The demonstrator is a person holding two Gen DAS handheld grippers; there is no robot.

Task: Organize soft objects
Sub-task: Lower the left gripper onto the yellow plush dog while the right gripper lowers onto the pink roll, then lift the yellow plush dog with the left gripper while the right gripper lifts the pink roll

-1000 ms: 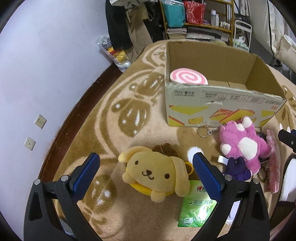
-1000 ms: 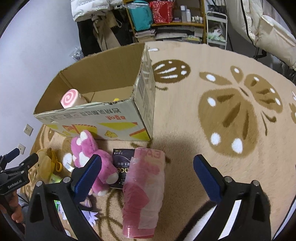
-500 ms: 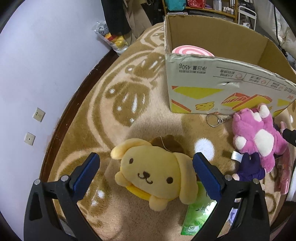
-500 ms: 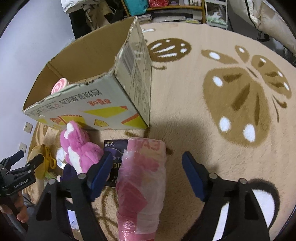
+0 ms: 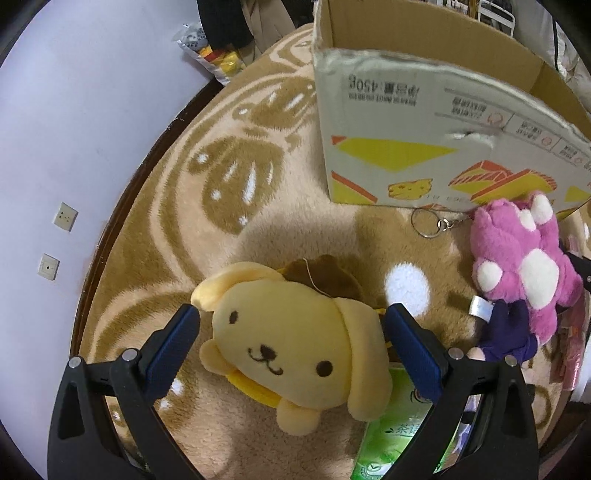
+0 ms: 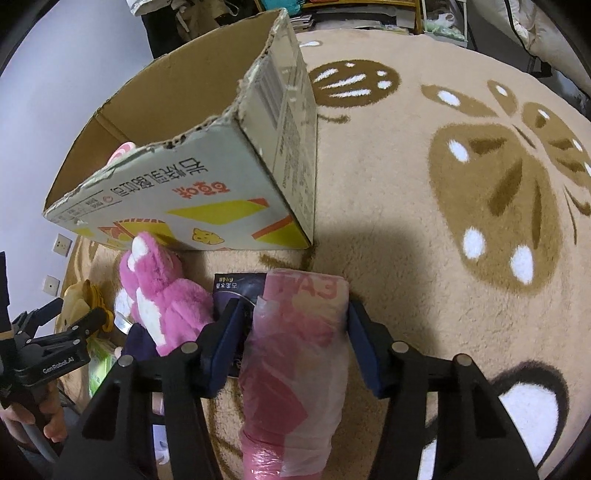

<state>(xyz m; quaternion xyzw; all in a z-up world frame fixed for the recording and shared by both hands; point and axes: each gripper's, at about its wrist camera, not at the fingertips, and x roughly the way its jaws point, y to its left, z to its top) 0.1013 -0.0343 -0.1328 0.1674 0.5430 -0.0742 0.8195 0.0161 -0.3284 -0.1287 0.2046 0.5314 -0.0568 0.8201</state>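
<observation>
**A lived-in room at home**

A plush beige rug (image 6: pixel 424 229) with brown butterfly motifs covers the floor, and an open cardboard box (image 6: pixel 207 177) sits on it. Behind the box stand cluttered shelves (image 6: pixel 354 14) (books, bags), hanging coats (image 5: pixel 236 22) and a pale wall with sockets (image 5: pixel 64 217). Plush toys (image 5: pixel 517 258) lie before the box.

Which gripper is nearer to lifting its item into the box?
Right. The right gripper has been closing, its pads at the pink wrapped bundle's sides. The left gripper stands wide around the yellow dog plush.
</observation>
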